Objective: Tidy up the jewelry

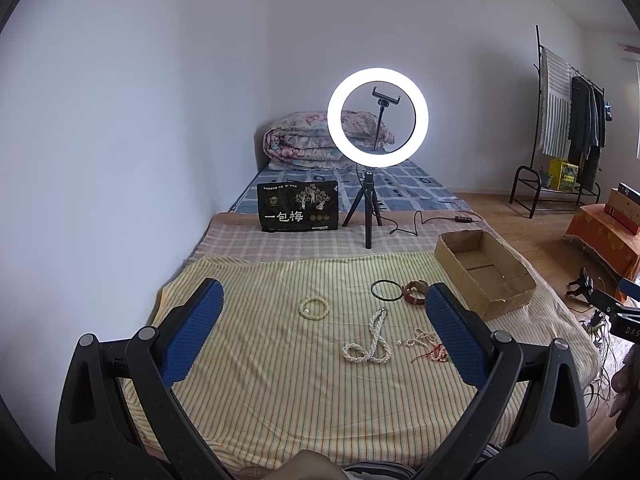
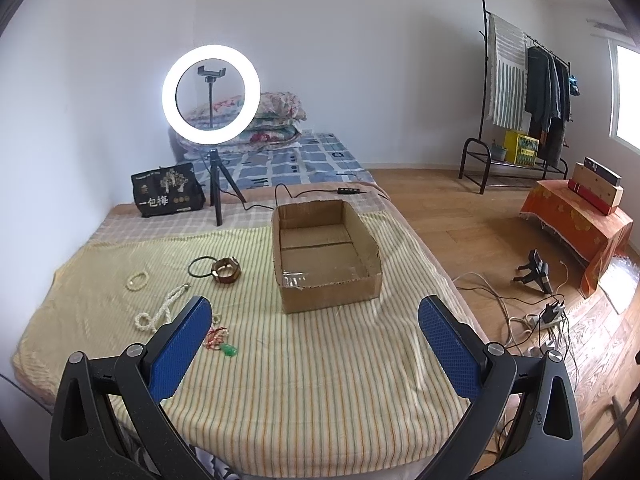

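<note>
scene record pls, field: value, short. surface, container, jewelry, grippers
surface: striped cloth on a bed
container: cardboard box, open top, nothing visible inside
jewelry: all outside the box, to its left; pearl bracelet, dark bangle, brown bracelet, pearl necklace, red cord with green pendant
left gripper: open, nothing held
right gripper: open, nothing held

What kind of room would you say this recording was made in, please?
Most likely a bedroom at home: the work surface is a bed with a folded quilt at its far end, and a clothes rack hung with garments stands by the wall.
</note>
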A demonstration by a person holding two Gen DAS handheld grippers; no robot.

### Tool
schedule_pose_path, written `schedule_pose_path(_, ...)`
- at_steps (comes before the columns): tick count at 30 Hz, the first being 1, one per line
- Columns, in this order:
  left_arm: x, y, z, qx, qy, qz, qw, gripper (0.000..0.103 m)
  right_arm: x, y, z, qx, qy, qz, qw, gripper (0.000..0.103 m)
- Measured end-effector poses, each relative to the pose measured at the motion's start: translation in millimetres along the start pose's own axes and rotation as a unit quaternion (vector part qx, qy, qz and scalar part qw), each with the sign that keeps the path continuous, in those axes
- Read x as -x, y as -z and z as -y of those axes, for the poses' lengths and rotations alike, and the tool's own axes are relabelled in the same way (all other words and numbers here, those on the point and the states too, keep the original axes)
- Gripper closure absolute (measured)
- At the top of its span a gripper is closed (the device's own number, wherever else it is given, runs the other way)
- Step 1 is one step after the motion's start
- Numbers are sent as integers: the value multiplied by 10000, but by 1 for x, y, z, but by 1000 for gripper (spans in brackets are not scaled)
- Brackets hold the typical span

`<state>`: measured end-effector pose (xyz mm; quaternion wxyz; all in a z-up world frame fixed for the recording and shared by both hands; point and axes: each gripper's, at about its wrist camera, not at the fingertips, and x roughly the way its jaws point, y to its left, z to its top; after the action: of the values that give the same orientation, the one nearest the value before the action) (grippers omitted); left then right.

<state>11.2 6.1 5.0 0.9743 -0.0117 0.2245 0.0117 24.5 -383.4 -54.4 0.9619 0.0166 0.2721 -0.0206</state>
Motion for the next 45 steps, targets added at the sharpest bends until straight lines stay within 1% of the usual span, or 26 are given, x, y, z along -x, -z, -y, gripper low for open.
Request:
schedule_pose_path(4,-10,1,-6,-41,-83,-31,10000,0,-2,2,0,14,-189,182,9997,1)
schedule_pose_path(9,-24,6,-13,-163,-120,-106,9997,0,-16,4,-7,283,-628,94,9976,0)
schedule_pose_path(12,-34,9,-20,-177,-109,-205,9996,0,-28,8,-15,501,-881,-86,9948,0)
schedule_pose_path(15,-45,12,-28,-139,-151,-306,9993,0,-44,14,-23,748,-1138,-355,9900,0)
schedule_pose_path(19,-57,17,-40,-98,-48,-439,9990,0,-65,23,-34,1138,-1471,-668,9803,1)
schedule_pose_path(24,-76,22,-55,89,168,-644,9977,2,-88,34,-42,1422,-1607,-914,9724,1)
schedule_pose_path(27,-88,26,-59,177,327,-803,9961,5,-100,41,-49,1541,-1732,-1039,9672,1)
schedule_pose_path(29,-94,29,-60,200,390,-880,9952,5,-106,44,-54,1624,-1804,-1110,9637,3)
schedule_pose_path(31,-100,32,-59,244,484,-956,9940,5,-114,47,-58,1710,-1872,-1184,9600,10)
schedule_pose_path(33,-106,34,-55,275,602,-1037,9924,9,-122,50,-64,1801,-1933,-1268,9561,13)
schedule_pose_path(35,-114,36,-48,223,740,-1143,9904,12,-128,53,-68,1876,-2037,-1346,9514,19)
schedule_pose_path(36,-117,38,-44,181,798,-1186,9896,14,-132,55,-70,1913,-2090,-1400,9487,24)
schedule_pose_path(38,-125,40,-35,126,921,-1266,9876,15,-140,58,-74,1971,-2188,-1504,9437,28)
schedule_pose_path(39,-130,42,-31,116,1004,-1320,9861,15,-144,60,-75,1993,-2235,-1556,9413,34)
schedule_pose_path(40,-134,43,-28,106,1078,-1375,9846,15,-147,62,-76,2019,-2279,-1617,9387,38)
schedule_pose_path(41,-138,45,-24,96,1146,-1434,9830,16,-151,63,-77,2050,-2299,-1677,9365,39)
schedule_pose_path(42,-143,47,-21,93,1212,-1504,9811,18,-155,64,-79,2083,-2324,-1725,9343,42)
schedule_pose_path(43,-149,49,-18,100,1269,-1584,9791,22,-159,65,-80,2122,-2373,-1786,9310,49)
schedule_pose_path(44,-154,51,-15,114,1321,-1671,9770,25,-163,66,-81,2149,-2422,-1838,9281,52)
schedule_pose_path(45,-160,54,-12,130,1394,-1756,9745,26,-169,68,-83,2176,-2455,-1887,9256,58)
